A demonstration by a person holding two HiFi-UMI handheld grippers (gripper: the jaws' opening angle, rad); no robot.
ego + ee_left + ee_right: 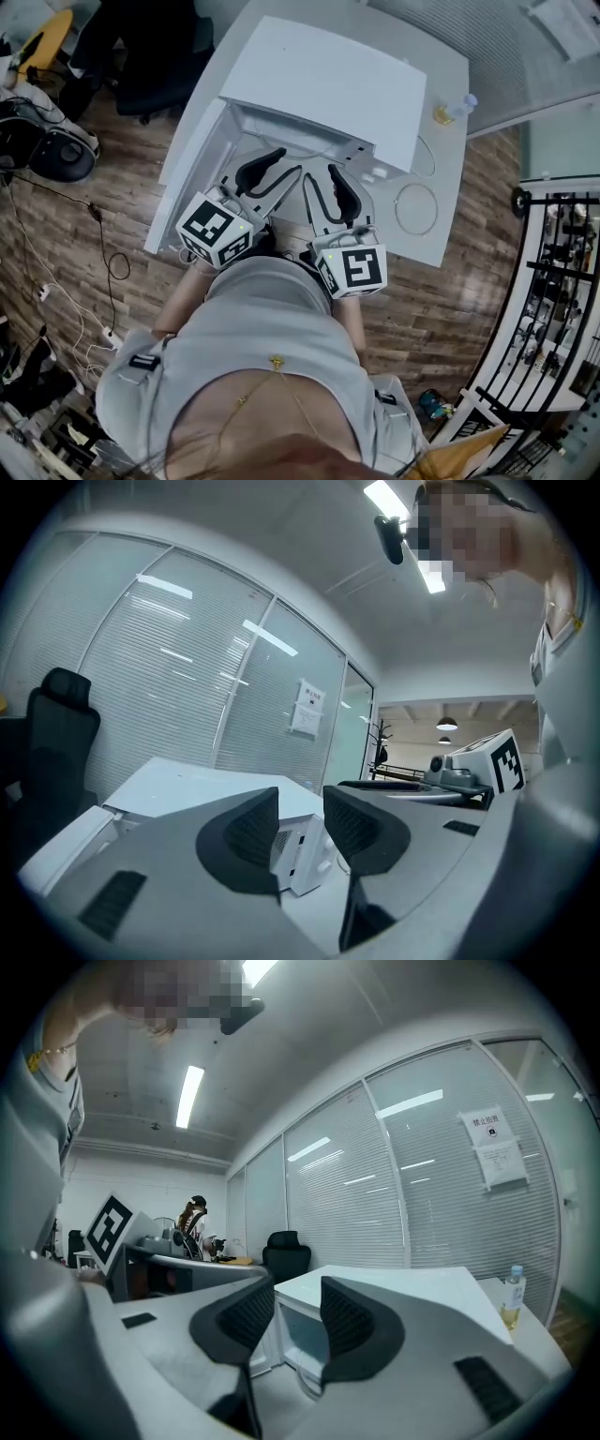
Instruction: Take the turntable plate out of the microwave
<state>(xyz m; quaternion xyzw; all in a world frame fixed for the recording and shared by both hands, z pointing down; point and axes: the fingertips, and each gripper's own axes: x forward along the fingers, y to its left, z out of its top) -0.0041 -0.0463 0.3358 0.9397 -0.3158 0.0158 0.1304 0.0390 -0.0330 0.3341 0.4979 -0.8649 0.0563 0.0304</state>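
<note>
While left gripper (300, 822) and right gripper (298, 1312) hover at the open microwave (319, 80), both jaws are apart, empty. Clear round disc, probably the plate (417, 208), lies on surface (448, 187), right of microwave.

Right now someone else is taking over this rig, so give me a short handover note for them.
Left gripper: jaws apart, nothing between them, held in front of the microwave.
Right gripper: the same, jaws apart and empty, next to the left one.
The microwave stands on the table with its door swung open.
Plate: no view shows it inside. A clear round outline lies on the table right of the microwave; I cannot tell whether that is it.
Done: door open.
Left: find the plate, grip it, bring it out.
</note>
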